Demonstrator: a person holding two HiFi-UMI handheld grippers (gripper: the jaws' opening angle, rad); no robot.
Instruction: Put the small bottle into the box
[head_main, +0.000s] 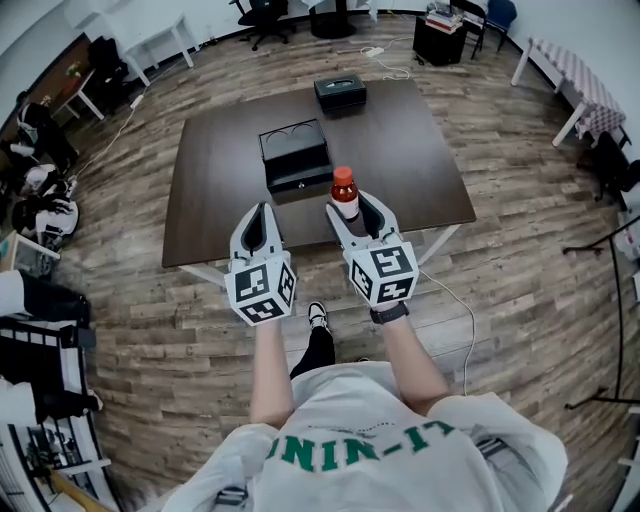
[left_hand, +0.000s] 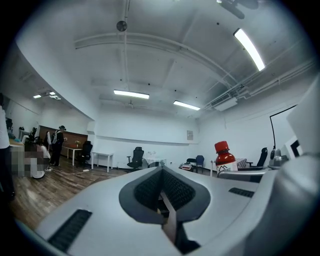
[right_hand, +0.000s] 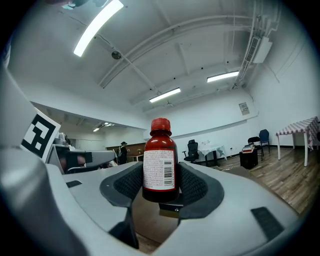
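A small dark-red bottle (head_main: 344, 192) with a red cap and white label stands upright between the jaws of my right gripper (head_main: 352, 208), which is shut on it over the table's near edge. In the right gripper view the bottle (right_hand: 159, 160) fills the centre, with the black pads (right_hand: 196, 186) pressed on both its sides. The open black box (head_main: 293, 157) lies just beyond, on the dark table (head_main: 400, 140). My left gripper (head_main: 258, 226) hangs to the left of the right one, shut and empty. From the left gripper view the bottle (left_hand: 224, 154) shows at the right.
A second, closed black box (head_main: 340, 93) sits at the table's far edge. Wooden floor surrounds the table. Chairs, white tables and a cable (head_main: 385, 62) lie beyond. People stand far off in the room (left_hand: 56, 144).
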